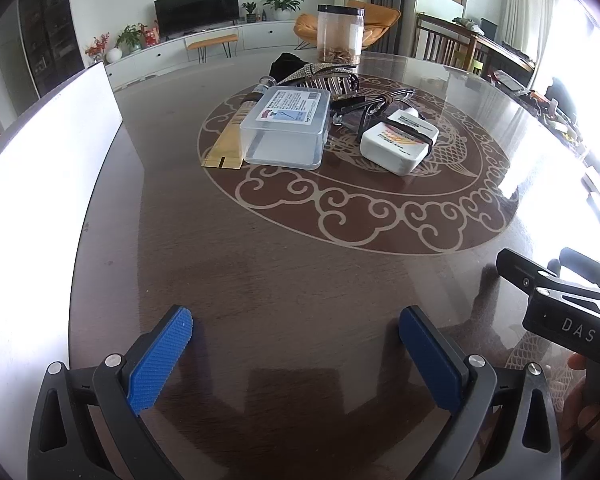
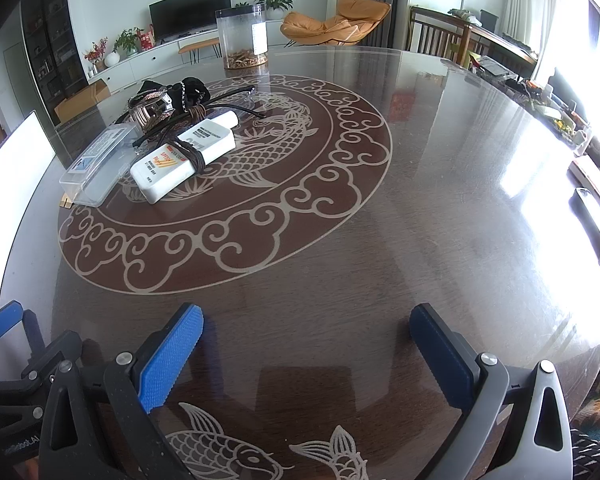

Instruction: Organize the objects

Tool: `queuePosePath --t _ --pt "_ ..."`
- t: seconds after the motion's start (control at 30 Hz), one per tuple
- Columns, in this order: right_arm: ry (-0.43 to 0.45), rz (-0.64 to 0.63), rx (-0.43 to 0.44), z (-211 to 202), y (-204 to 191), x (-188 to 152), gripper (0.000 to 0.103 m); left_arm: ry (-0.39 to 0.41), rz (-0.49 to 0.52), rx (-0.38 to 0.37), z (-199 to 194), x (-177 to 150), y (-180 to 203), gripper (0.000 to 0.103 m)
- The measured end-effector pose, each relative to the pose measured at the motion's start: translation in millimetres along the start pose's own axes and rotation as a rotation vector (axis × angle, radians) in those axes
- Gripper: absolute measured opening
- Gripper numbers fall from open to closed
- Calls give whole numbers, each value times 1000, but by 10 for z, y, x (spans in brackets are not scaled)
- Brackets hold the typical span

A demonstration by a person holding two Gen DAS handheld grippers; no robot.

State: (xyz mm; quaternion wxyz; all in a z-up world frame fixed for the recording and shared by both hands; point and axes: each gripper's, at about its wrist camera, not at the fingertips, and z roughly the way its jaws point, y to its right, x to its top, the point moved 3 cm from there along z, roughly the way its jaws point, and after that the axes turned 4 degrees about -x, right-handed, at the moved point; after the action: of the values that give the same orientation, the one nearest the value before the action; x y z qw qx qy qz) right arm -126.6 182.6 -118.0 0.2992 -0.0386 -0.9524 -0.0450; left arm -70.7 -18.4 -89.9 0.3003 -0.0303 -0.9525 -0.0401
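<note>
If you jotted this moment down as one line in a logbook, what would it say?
left gripper: open, empty | right gripper: open, empty | clear box, white bottle, jar: untouched on table | stage: not started

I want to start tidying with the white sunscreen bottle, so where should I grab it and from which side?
Grip the white flat sunscreen bottle across its narrow sides, on the wider bottom half nearest you, below the dark cord wrapped round its middle. It lies flat, cap pointing away, so come from above. The right gripper looks better placed; the clear plastic lidded box crowds its left.
</note>
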Motion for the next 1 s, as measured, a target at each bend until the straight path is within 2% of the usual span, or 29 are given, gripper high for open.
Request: queuePosePath --t 0.33,0.43,0.53,0.67,0.8,0.97,1.0 --pt "-1 -1 2 0 3 -3 103 0 1 0 6 3 -2 103" --pt "-39 -6 26 3 7 36 103 0 1 0 8 3 -2 103" --pt "-63 40 156 -13 -49 236 103 0 1 0 11 5 -4 103" --pt "-73 11 240 90 -343 747 103 0 1 -2 7 4 -1 103" --pt "-163 -2 255 460 -737 1228 103 0 0 -2 0 -2 2 103" --pt "-223 -38 221 765 -1011 1355 103 0 0 -2 2 -1 2 103" --pt "-189 -69 205 751 -1031 1357 95 0 0 -2 -2 -3 3 103"
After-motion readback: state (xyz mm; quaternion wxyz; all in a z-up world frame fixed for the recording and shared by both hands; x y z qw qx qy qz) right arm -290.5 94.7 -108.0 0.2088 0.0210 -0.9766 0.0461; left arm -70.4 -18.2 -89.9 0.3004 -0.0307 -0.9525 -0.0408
